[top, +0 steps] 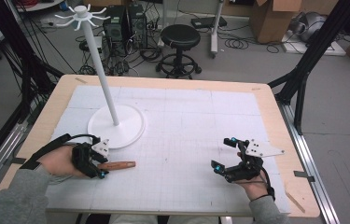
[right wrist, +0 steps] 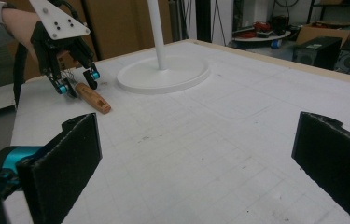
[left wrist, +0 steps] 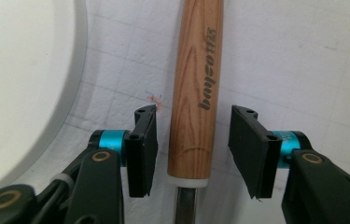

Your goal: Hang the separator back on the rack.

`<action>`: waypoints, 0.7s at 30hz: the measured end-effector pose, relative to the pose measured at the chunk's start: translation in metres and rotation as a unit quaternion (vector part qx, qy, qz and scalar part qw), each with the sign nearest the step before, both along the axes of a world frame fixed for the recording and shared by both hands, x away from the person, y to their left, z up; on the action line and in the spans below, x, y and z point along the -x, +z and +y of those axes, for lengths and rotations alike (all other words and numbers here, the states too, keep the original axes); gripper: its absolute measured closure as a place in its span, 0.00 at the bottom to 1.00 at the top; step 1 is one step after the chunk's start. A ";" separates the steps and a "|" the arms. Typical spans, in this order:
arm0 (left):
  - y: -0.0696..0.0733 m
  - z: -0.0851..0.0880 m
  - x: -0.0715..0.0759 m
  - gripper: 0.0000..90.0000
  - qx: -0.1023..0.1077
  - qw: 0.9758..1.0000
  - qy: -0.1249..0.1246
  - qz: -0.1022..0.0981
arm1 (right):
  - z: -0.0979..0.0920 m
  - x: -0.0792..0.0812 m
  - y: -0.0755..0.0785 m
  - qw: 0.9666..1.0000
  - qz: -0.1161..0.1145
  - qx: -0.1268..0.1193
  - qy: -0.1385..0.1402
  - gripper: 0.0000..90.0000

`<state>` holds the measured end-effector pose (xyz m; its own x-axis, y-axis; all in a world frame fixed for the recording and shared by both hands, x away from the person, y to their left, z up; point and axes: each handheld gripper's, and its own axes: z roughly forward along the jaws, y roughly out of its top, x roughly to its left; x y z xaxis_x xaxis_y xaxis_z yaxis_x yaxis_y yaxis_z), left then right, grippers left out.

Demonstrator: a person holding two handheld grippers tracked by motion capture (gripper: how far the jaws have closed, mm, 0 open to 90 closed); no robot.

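Wooden handle (left wrist: 196, 88) has dark stamped lettering, approx. "bayco 1186", partly unclear.

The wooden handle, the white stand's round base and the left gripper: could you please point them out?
wooden handle (left wrist: 196, 93), left gripper view, mid-shaft.
white stand's round base (top: 126, 128), high view, bare disc.
left gripper (left wrist: 193, 149), left gripper view, between fingertips.

White stand (top: 115, 125) crowds the mat's (top: 200, 140) far-left; elsewhere open.

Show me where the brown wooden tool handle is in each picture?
High view: brown wooden tool handle lies lower left, at the left gripper.
Left gripper view: middle, running up between the open jaws.
Right gripper view: upper left, under the other gripper.
Shared landmark: round white stand base.
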<state>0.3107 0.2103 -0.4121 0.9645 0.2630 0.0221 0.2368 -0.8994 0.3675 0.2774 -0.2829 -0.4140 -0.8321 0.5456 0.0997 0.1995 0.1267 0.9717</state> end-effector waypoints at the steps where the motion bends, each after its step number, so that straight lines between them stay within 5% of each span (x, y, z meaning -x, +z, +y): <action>1: 0.000 0.000 0.000 0.60 0.000 1.000 0.000 0.000 | 0.000 0.000 0.000 1.000 0.000 0.000 0.000 0.01; 21: 0.000 -0.001 0.000 0.77 -0.004 1.000 -0.011 0.007 | 0.000 -0.001 -0.001 1.000 0.002 0.000 -0.001 0.01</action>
<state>0.3105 0.2095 -0.4121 0.9702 0.2420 0.0102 0.2225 -0.9074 0.3566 0.2781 -0.2828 -0.4146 -0.8306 0.5473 0.1027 0.2030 0.1259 0.9710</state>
